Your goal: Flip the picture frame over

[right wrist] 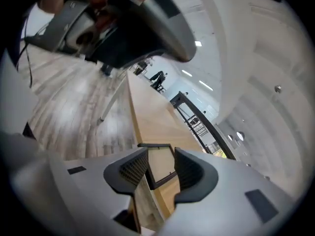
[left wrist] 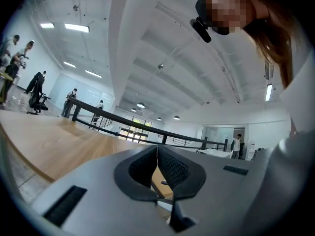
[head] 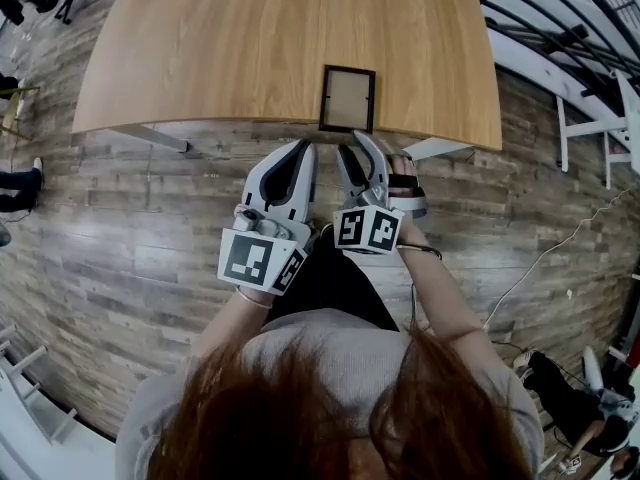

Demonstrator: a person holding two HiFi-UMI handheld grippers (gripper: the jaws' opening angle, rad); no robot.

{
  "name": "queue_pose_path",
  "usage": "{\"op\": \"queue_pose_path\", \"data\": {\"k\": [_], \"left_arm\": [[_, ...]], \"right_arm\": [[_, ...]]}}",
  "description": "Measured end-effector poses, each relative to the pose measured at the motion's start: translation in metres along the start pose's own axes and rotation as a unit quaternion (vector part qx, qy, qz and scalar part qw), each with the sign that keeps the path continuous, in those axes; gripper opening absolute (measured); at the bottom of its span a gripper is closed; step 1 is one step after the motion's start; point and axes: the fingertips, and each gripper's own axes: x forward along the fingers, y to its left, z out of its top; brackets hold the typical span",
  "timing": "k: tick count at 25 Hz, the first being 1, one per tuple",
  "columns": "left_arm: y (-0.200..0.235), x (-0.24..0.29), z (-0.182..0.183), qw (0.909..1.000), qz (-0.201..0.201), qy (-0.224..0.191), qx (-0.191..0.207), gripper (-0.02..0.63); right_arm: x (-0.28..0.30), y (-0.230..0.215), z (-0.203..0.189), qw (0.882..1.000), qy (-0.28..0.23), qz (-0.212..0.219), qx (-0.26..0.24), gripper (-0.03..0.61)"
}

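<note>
Two tools near tabletop (head: 250, 38) edge, left tool (head: 303, 148) closed, empty, right tool (head: 356, 144) parted, empty, picture frame (head: 347, 98) flat just ahead.

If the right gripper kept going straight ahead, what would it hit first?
Most likely the picture frame at the table's near edge: it shows between the right gripper's open jaws, though depth is unclear.

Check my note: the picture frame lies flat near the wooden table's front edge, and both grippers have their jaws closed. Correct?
No. Only the left gripper has its jaws closed; the right gripper has its jaws apart, as the right gripper view shows, with the picture frame seen through the gap. The frame does lie flat near the wooden table's front edge.
</note>
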Motion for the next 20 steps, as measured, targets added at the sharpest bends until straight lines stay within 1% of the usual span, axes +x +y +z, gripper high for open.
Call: {"op": "queue_pose_path", "data": {"k": [3,6,9,12,15,19,20], "left_arm": [[0.009,-0.003,-0.015,0.9998,0.014,0.012,-0.003,0.009],[0.015,-0.009,-0.023,0.9994,0.027,0.02,-0.002,0.009],[0.024,-0.015,-0.03,0.999,0.038,0.025,-0.002,0.009],[0.028,-0.018,-0.033,0.9986,0.045,0.029,-0.004,0.009],[0.028,-0.023,-0.035,0.9985,0.044,0.032,-0.006,0.009],[0.031,-0.033,-0.041,0.9981,0.04,0.047,-0.003,0.009],[0.033,-0.035,-0.043,0.9979,0.041,0.051,-0.003,0.008]], "right_arm": [[0.03,0.025,-0.026,0.997,0.028,0.017,-0.076,0.159],[0.047,0.038,-0.042,0.992,0.046,0.023,-0.115,0.172],[0.063,0.04,-0.043,0.989,0.05,0.007,-0.138,0.173],[0.078,0.043,-0.048,0.985,0.067,0.001,-0.159,0.172],[0.087,0.045,-0.055,0.983,0.083,0.002,-0.166,0.172],[0.092,0.042,-0.051,0.981,0.082,-0.006,-0.177,0.169],[0.092,0.04,-0.05,0.981,0.08,-0.01,-0.178,0.15]]}}
